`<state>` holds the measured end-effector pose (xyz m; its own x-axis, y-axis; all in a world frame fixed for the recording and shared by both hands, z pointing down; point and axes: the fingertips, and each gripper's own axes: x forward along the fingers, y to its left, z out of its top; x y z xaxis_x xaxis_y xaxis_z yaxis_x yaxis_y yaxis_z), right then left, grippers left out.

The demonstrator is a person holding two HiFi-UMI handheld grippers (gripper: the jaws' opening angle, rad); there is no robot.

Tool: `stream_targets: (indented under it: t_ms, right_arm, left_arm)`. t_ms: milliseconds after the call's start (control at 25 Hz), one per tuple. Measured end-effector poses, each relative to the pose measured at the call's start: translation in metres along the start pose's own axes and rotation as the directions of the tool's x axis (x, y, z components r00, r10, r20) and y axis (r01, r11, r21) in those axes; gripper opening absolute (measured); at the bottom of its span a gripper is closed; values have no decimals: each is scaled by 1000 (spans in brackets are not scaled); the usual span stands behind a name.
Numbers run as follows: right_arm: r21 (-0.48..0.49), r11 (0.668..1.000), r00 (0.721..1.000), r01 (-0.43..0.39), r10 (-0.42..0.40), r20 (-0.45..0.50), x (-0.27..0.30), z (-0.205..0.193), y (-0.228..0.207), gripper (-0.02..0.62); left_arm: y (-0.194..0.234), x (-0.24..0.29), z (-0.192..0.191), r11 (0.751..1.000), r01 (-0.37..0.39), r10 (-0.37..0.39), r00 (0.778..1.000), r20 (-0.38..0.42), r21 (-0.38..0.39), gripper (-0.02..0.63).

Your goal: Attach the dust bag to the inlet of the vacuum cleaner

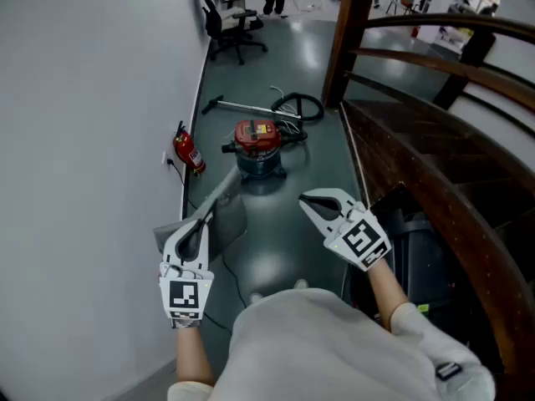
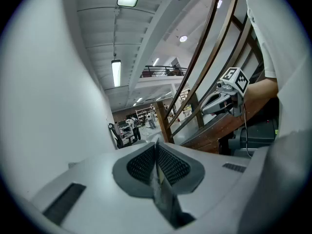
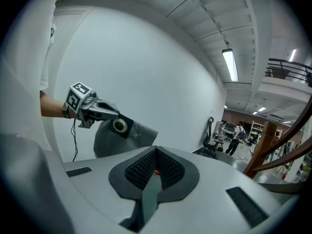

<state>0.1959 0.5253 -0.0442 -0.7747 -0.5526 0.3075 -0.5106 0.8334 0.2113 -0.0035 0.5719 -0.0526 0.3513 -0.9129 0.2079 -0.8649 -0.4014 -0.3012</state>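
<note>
The vacuum cleaner point(image 1: 257, 147), with a red top and a dark blue drum, stands on the floor ahead of me. My left gripper point(image 1: 201, 224) is shut on the grey dust bag point(image 1: 227, 217), which hangs beside the white wall. In the left gripper view a thin edge of the dust bag point(image 2: 161, 189) sits pinched between the pads of the left gripper point(image 2: 157, 146). The right gripper view shows the left gripper point(image 3: 117, 115) gripping the bag point(image 3: 141, 135) by its black collar with a round hole point(image 3: 120, 126). My right gripper point(image 1: 308, 200) point(image 3: 156, 152) is shut with nothing in it.
A red fire extinguisher point(image 1: 188, 150) stands by the wall left of the vacuum. The black hose point(image 1: 298, 107) and metal wand point(image 1: 244, 107) lie behind it. A wooden staircase point(image 1: 435, 140) fills the right side. A black office chair point(image 1: 230, 25) stands farther back.
</note>
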Motion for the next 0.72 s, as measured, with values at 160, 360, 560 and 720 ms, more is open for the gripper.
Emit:
stream_targets:
  t_ms: [160, 360, 560, 720]
  right_arm:
    - [-11, 1000, 1000, 4, -5, -4, 0, -2, -5, 28]
    - [29, 1000, 999, -7, 6, 43, 2, 3, -9, 28]
    - [51, 999, 997, -8, 4, 77, -2, 6, -15, 29]
    - [85, 995, 995, -42, 34, 98, -6, 4, -18, 28]
  left_arm:
    - [-3, 4, 1, 1000, 8, -8, 1000, -3, -17, 23]
    - [-3, 8, 1, 1000, 11, -11, 1000, -3, -12, 23]
    - [-3, 10, 2, 1000, 1, -1, 1000, -14, -19, 23]
    - [-5, 13, 1, 999, -23, 23, 999, -26, -22, 23]
